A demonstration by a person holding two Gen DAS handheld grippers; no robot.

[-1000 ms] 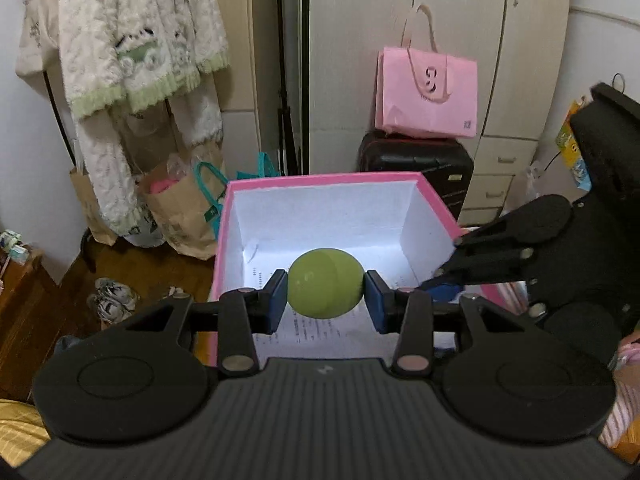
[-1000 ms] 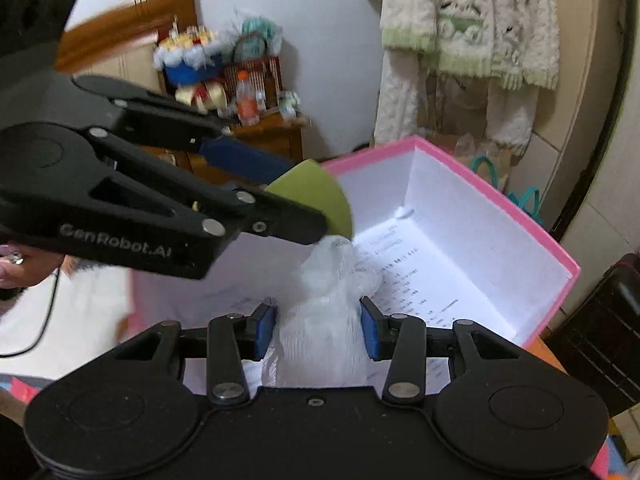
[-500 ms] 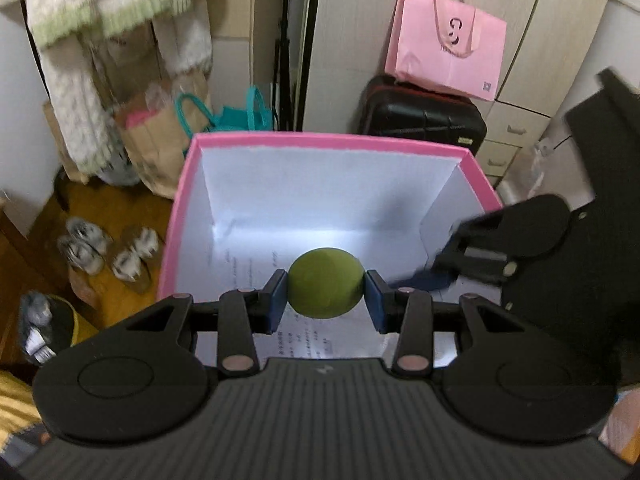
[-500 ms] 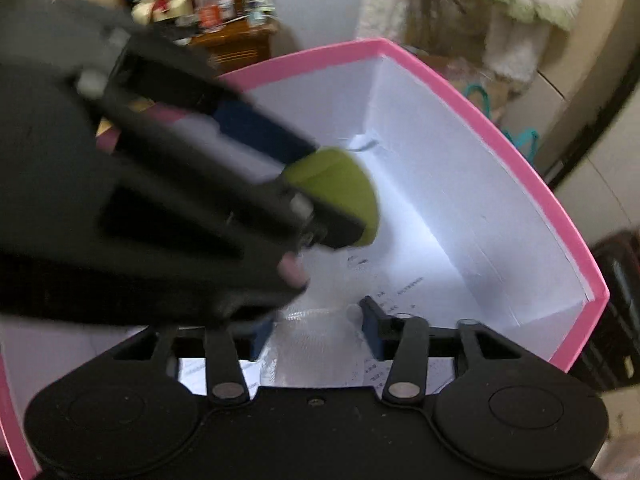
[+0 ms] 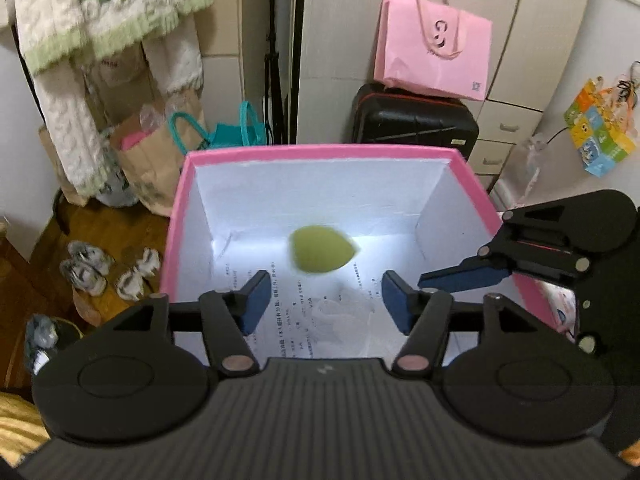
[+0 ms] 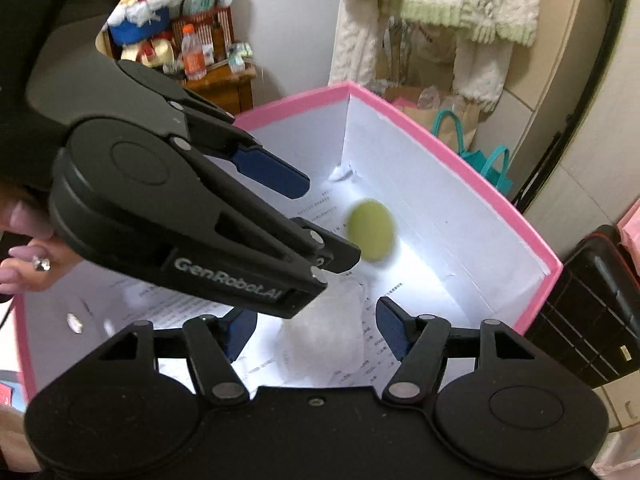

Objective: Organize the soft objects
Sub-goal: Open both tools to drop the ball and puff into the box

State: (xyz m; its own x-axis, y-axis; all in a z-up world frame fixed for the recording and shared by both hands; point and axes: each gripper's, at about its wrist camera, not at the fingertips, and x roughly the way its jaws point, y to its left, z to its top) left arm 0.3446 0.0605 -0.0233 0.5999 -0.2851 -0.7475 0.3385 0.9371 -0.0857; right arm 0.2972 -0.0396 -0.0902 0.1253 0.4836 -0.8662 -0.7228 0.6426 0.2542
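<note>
While both grippers hang over the pink box (image 5: 320, 151), each has just been spreading its jaws and neither grasps anything. The left gripper (image 5: 320, 300) stands released, nothing between its blue pads; the green sponge (image 5: 320, 249), egg-shaped and blurred, is beyond them inside the box, toward the far wall, and whether it touches the floor of the box I cannot tell. The right gripper (image 6: 316, 326) is likewise released, and the white mesh puff (image 6: 320, 344) sits between its pads without being pressed, on the printed paper (image 5: 288, 320) lining the box. From the right wrist view the left gripper reaches in from the left, above the puff.
</note>
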